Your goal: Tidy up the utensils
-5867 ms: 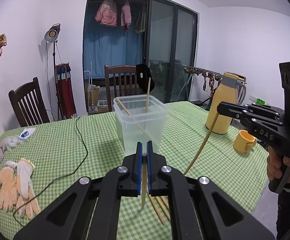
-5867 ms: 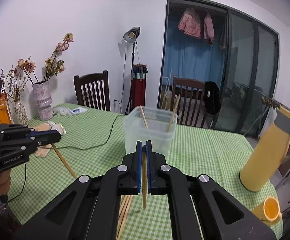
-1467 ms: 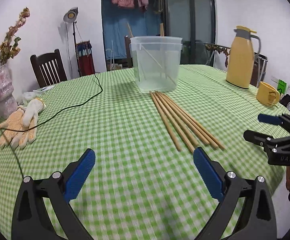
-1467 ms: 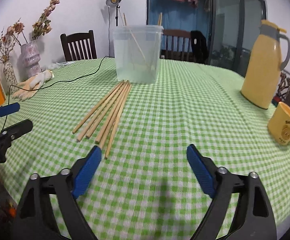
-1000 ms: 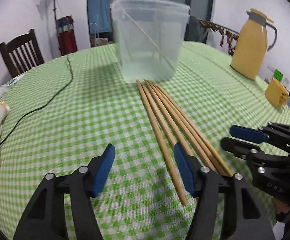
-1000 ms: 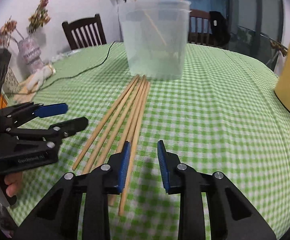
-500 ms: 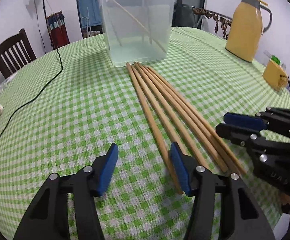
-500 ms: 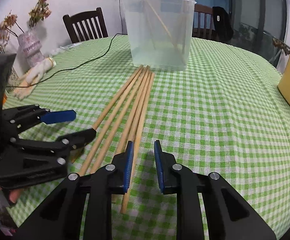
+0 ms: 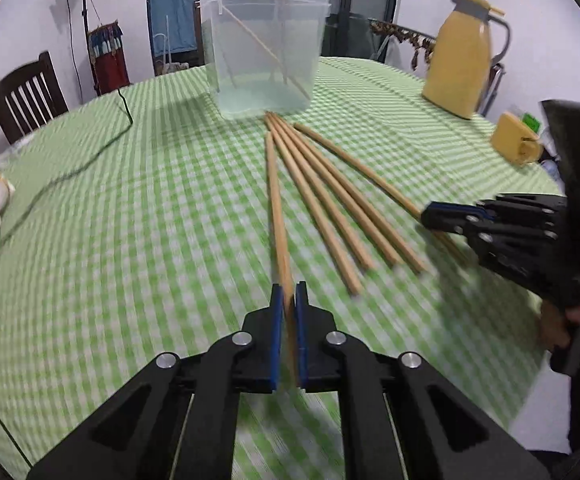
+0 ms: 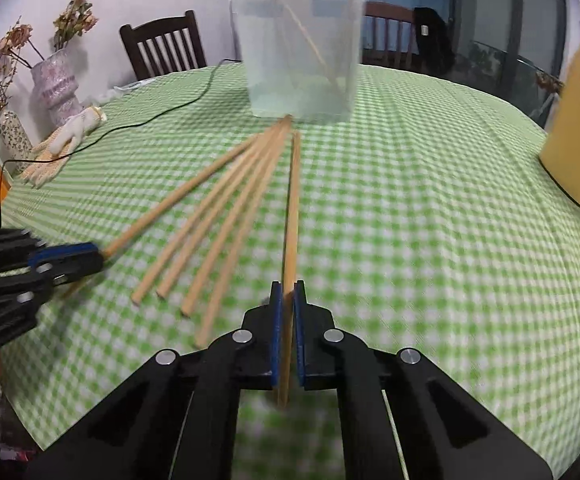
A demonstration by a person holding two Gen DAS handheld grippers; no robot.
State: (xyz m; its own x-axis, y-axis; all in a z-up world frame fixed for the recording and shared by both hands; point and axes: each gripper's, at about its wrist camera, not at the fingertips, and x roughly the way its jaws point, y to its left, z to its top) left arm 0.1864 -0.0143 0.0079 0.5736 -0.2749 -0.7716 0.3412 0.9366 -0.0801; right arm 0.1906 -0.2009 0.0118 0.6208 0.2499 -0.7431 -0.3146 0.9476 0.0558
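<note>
Jaws just snapped closed: left tool [image 9: 288,300] clamped one chopstick [image 9: 275,200], right tool [image 10: 287,294] pinched another chopstick [image 10: 292,208] off the surface [image 9: 129,220].

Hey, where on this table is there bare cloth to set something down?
Bare cloth lies between the chopsticks and the yellow jug, and between the black cable and the left claw. It is crowded in front of the clear tub, where the sticks fan out.
</note>
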